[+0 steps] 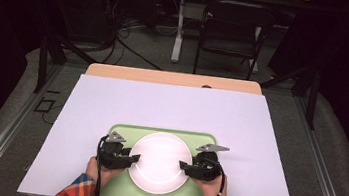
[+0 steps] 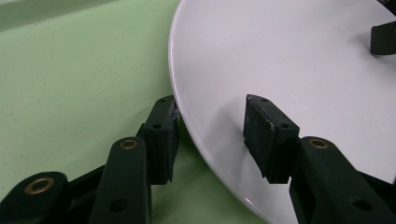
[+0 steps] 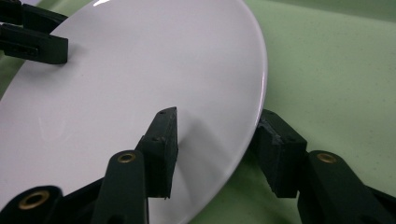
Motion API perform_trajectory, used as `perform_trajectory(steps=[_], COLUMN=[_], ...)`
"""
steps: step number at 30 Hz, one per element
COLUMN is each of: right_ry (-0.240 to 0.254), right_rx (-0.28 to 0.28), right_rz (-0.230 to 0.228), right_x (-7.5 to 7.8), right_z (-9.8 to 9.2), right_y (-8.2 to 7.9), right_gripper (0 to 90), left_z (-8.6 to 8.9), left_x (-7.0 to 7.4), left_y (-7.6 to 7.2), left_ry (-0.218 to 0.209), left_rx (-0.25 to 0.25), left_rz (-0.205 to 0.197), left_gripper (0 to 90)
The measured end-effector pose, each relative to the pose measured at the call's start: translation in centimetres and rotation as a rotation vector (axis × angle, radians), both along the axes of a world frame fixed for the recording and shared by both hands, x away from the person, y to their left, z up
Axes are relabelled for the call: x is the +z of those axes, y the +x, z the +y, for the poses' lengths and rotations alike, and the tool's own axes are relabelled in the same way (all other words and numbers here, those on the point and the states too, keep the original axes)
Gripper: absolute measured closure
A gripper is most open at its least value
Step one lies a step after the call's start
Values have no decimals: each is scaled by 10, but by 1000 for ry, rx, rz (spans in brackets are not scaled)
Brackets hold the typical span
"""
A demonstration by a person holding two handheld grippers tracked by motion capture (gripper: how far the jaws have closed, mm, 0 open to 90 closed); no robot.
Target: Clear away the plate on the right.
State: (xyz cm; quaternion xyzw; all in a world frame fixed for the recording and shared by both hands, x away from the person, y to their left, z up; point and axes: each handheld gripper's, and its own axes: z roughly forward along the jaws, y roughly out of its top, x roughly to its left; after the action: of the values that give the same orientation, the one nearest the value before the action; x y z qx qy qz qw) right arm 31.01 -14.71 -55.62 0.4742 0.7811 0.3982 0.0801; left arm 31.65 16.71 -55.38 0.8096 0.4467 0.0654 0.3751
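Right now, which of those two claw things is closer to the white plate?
Neither, it's a tie. The left gripper straddles the white plate at its left rim, the right gripper its right rim, each with one jaw above and one below, still open.

A round white ceramic plate (image 1: 159, 162) lay in the middle of a flat green plastic tray (image 1: 115, 192), which sat at the near edge of a broad white sheet (image 1: 171, 107) covering the wooden table (image 1: 175, 78). The black left gripper (image 1: 130, 161) straddled the plate's left rim, one jaw above and one below; the black right gripper (image 1: 185, 167) straddled its right rim likewise. A black folding chair (image 1: 231, 32) stood beyond the table's far edge.
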Motion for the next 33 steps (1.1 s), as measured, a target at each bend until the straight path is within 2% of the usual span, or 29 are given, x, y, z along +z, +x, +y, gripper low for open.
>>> perform_trajectory(steps=[4,5,7,9,10,11,15,16,17,18,19,21,24,26,27,32,33], right_ry=[0,1,-15,-42,-42,-36,-52,-52,-48,-48,-40,-37,-31,-6,1,19,21], right_rx=[15,25,38,61,61,82,113,113,134,134,159,168,178,176,177,172,166], right_rz=[-3,-1,-8,-29,-29,-42,-81,-81,-103,-103,-120,-145,-183,-211,-221,-266,-295], right_x=[0,0,1,3,3,5,12,12,15,15,19,23,31,37,40,50,55], right_z=[-1,-2,-2,-3,-3,-4,-6,-6,-9,-9,-11,-13,-19,-24,-28,-39,-44], right_y=[1,1,0,0,0,0,-3,-3,-4,-4,-6,-7,-11,-15,-17,-23,-28], right_gripper=[405,355,255,201,201,154,106,106,72,72,30,8,0,0,0,0,0], left_z=[0,1,2,2,2,3,6,6,7,7,10,12,14,14,16,21,24], left_x=[0,1,1,2,2,5,15,15,21,21,29,36,43,44,46,49,50], left_y=[0,0,0,-1,-1,-2,-7,-7,-10,-10,-14,-19,-24,-26,-31,-38,-41], left_ry=[-1,17,14,12,12,16,15,15,18,18,7,-4,-13,-13,-13,-25,-29], left_rx=[-5,-10,-14,-23,-23,-35,-65,-65,-66,-66,-81,-87,-114,-125,-136,-143,-138], left_rz=[-1,-4,-9,-18,-18,-33,-90,-90,-127,-127,-168,-213,-253,-263,-291,-329,-340], left_gripper=[537,524,470,414,392,355,251,220,160,142,123,81,33,0,0,0,0])
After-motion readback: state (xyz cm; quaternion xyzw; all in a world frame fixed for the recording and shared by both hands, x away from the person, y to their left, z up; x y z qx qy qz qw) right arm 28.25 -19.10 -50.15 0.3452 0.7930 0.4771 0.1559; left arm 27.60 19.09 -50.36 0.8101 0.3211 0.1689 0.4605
